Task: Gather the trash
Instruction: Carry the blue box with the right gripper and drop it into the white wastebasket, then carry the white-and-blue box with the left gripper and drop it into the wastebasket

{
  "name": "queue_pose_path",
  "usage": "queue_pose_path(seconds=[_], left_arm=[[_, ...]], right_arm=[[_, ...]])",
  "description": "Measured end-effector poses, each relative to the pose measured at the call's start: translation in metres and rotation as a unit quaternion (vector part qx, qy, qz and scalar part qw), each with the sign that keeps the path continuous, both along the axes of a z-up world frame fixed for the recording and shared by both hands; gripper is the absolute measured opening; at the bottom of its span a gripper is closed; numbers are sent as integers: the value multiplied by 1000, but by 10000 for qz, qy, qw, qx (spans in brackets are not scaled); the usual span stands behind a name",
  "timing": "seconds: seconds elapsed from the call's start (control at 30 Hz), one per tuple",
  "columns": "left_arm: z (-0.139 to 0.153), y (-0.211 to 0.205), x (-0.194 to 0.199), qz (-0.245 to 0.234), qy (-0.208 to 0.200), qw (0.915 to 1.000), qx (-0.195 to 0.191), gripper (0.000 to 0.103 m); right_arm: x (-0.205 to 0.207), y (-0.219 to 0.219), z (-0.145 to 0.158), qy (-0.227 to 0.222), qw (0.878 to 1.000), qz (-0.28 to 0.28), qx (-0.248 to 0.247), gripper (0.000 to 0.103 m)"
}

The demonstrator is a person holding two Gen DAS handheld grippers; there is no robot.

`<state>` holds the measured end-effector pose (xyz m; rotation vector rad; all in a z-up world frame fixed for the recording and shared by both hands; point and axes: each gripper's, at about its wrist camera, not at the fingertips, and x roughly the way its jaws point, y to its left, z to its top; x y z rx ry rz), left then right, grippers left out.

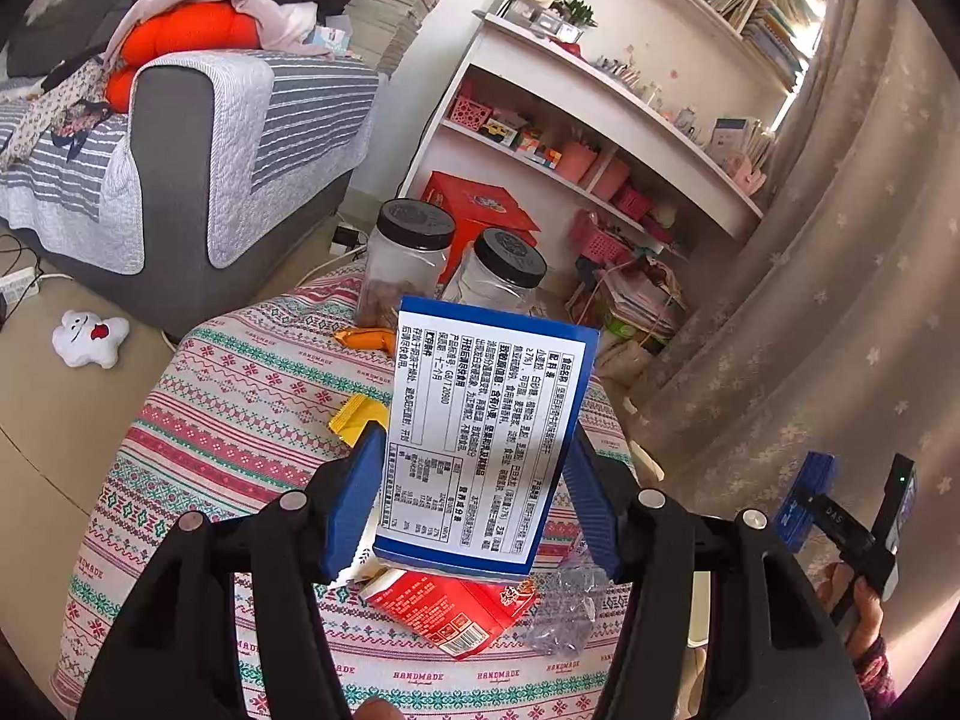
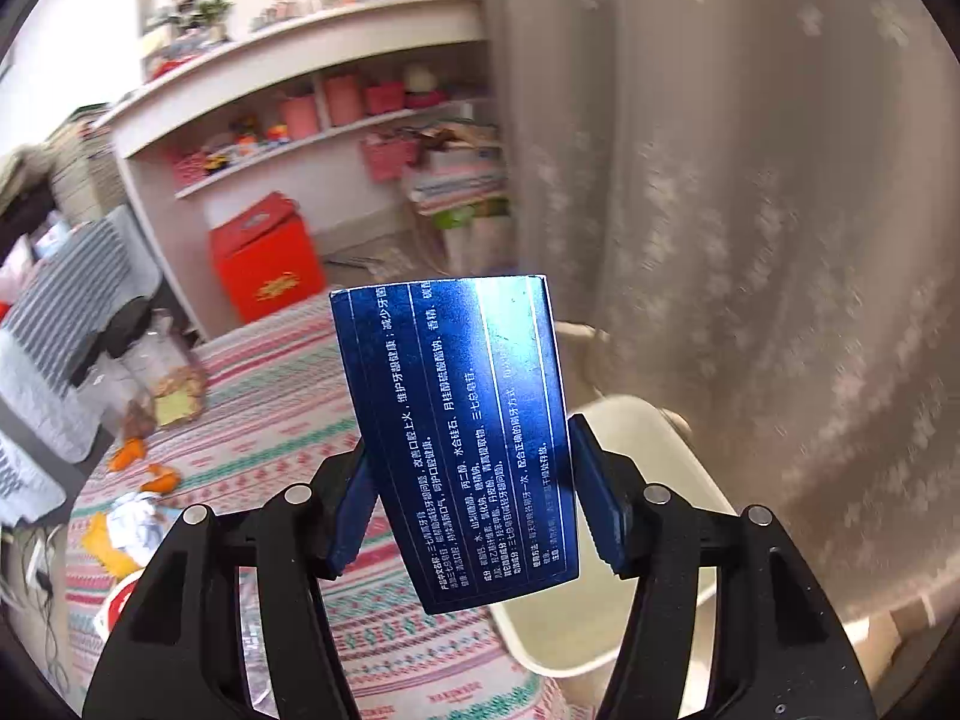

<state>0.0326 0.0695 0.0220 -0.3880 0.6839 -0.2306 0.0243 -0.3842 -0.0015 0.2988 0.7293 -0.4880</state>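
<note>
the left gripper (image 1: 474, 498) is clamped on a blue-edged box (image 1: 486, 450) with a white printed panel; both blue pads press its long sides and the box stands up between them, above the patterned tablecloth (image 1: 228, 420). the right gripper (image 2: 468, 498) grips a dark blue carton (image 2: 462, 438) with white print, its pads tight against the carton's two sides. that carton is lifted off the tablecloth (image 2: 288, 414) and hangs partly over the cream bin (image 2: 648, 480), which sits just beside the cloth's edge, near the curtain (image 2: 750, 210).

more rubbish lies on the tablecloth. a red carton (image 1: 456, 612) lies flat just under the held box, with a piece of crumpled clear plastic (image 1: 564, 600) touching its side toward the curtain. a yellow wrapper (image 1: 357, 417) lies at the left pad's tip, and an orange wrapper (image 1: 366, 337) sits farther back, near two clear jars with black lids (image 1: 414, 264). the jars stand at the far edge of the cloth, the red gift box (image 1: 480, 210) behind them on the floor by the white shelves (image 1: 600, 120).

in the left wrist view the right gripper (image 1: 846, 510) shows off the cloth on the curtain side, with the person's hand (image 1: 858, 606) on its handle. the sofa (image 1: 210, 150) and a small white plush toy (image 1: 90, 336) on the floor lie off the opposite side of the tablecloth.
</note>
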Motion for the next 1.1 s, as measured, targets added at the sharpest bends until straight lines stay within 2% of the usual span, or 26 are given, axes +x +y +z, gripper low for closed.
queue_pose_path(seconds=[0.07, 0.1, 0.17, 0.23, 0.33, 0.47, 0.67, 0.97, 1.0, 1.1], left_arm=[[1, -14, -2, -36, -68, 9999, 136, 58], [1, -23, -3, -51, -115, 9997, 203, 58], [2, -43, -4, -158, -165, 9993, 295, 58], [1, -69, -5, -367, -185, 9983, 406, 58], [-3, -117, -3, -752, -108, 9961, 440, 59], [-9, -195, 2, -1361, 23, 9901, 346, 59], [-26, -304, 8, -2078, 289, 9775, 232, 59], [-53, -397, 13, -2546, 613, 9649, 219, 61], [-56, -404, 15, -2592, 673, 9633, 195, 63], [-70, -421, 17, -2677, 990, 9582, 198, 87]], right_arm=[[-2, -21, -20, 421, 9971, -586, 241, 62], [-5, -27, -27, 535, 9947, -799, 352, 68], [-11, -41, -32, 569, 9915, -1078, 446, 74], [-19, -52, -24, 378, 9905, -1247, 445, 83], [-41, -60, -3, -112, 9879, -1537, 153, 96], [-62, -79, 19, -623, 9812, -1823, 61, 96], [-76, -106, 32, -855, 9740, -2096, -19, 96], [-91, -131, 38, -929, 9684, -2312, 131, 96], [-91, -132, 39, -927, 9679, -2331, 169, 96], [-92, -134, 39, -942, 9672, -2351, 214, 96]])
